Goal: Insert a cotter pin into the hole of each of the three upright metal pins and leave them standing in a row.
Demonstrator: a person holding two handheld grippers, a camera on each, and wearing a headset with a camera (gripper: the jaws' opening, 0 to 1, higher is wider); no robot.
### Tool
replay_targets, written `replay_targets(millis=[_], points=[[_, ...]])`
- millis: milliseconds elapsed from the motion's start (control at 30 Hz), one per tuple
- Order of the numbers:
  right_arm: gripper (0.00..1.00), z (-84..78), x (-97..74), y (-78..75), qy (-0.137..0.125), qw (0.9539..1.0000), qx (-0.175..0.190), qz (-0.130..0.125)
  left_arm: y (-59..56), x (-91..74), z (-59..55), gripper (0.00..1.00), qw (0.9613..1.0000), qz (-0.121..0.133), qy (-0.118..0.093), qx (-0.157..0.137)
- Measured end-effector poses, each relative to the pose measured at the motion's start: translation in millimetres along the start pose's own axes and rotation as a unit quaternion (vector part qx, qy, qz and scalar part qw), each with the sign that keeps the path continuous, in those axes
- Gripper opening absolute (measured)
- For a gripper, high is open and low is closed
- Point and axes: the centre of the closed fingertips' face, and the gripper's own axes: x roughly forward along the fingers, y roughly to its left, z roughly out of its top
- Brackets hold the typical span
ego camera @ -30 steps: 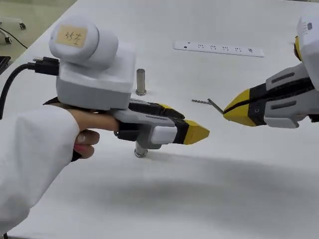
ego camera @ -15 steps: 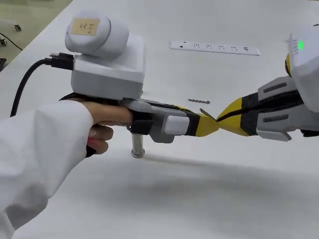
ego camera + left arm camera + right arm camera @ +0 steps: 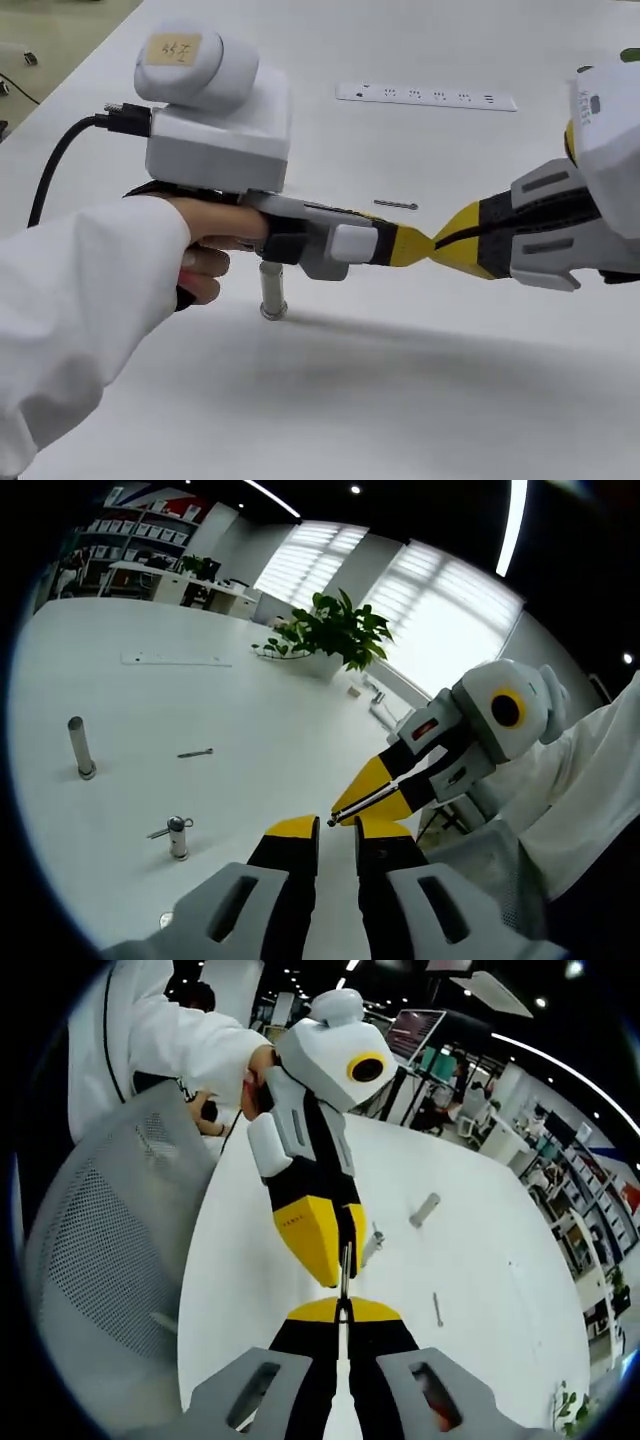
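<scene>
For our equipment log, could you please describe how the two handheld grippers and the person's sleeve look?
Both the left gripper and the right gripper have grey-white bodies, black midsections and yellow wedge-shaped tongs. The left gripper has a tan handwritten label on top and a black cable plugged in behind. The person wears a white sleeve.

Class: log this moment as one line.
right gripper shut on cotter pin | left gripper open, meeting its tip | fitted metal pin | bare metal pin | loose cotter pin
</scene>
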Motion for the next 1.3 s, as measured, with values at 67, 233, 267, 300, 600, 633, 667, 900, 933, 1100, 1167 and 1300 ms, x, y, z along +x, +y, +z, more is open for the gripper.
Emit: replay_targets(millis=[67, 233, 267, 300, 600, 633, 667, 900, 933, 1100, 1167, 1300], points=[[0.0, 0.6, -0.3, -0.2, 0.0, 1.0, -0.002, -0.001, 1.1, 0.4, 0.9, 0.09, 1.0, -0.002, 0.0, -0.003], [0.0, 1.2, -1.1, -0.9, 0.0, 1.0, -0.009, -0.003, 0.5, 2.3, 1.7, 0.05, 1.0, -0.008, 0.003, -0.005], [0.0, 1.0, -1.0, -0.8, 0.001, 1.0, -0.009, -0.002, -0.1, 2.7, 1.9, 0.05, 0.9999, -0.009, 0.002, -0.006], [0.0, 0.8, -1.1, -0.9, 0.0, 0.9999, -0.01, -0.002, -0.2, 2.8, 2.2, 0.04, 0.9999, -0.009, 0.002, -0.007], [0.0, 2.8, -0.8, -1.3, -0.001, 0.9999, -0.013, -0.004, 0.9, 3.3, 3.9, 0.03, 0.9999, -0.005, -0.001, -0.012], [0.0, 3.0, -0.9, -1.0, -0.001, 0.9999, -0.013, -0.003, 0.9, 3.2, 3.9, 0.02, 0.9999, -0.005, 0.0, -0.012], [0.0, 3.5, -1.1, -1.6, -0.002, 0.9999, -0.015, -0.004, 1.1, 3.1, 4.1, 0.02, 0.9999, -0.005, 0.0, -0.011], [0.0, 4.5, -1.3, -2.1, -0.001, 0.9998, -0.017, -0.005, 2.6, 2.6, 3.9, 0.0, 0.9999, -0.004, 0.001, -0.014], [0.0, 4.4, -1.2, -2.2, 0.0, 0.9998, -0.017, -0.006, 2.8, 2.5, 3.7, 0.0, 0.9999, -0.004, 0.001, -0.014], [0.0, 4.9, -1.0, -2.0, 0.0, 0.9998, -0.017, -0.005, 2.9, 2.5, 4.0, 0.0, 0.9999, -0.004, 0.0, -0.015], [0.0, 4.9, -1.1, -1.8, 0.0, 0.9998, -0.017, -0.006, 3.0, 2.6, 4.0, 0.0, 0.9999, -0.005, 0.001, -0.015], [0.0, 4.8, -1.2, -1.4, 0.001, 0.9998, -0.018, -0.005, 3.2, 2.9, 3.6, 0.0, 0.9999, -0.005, 0.002, -0.016]])
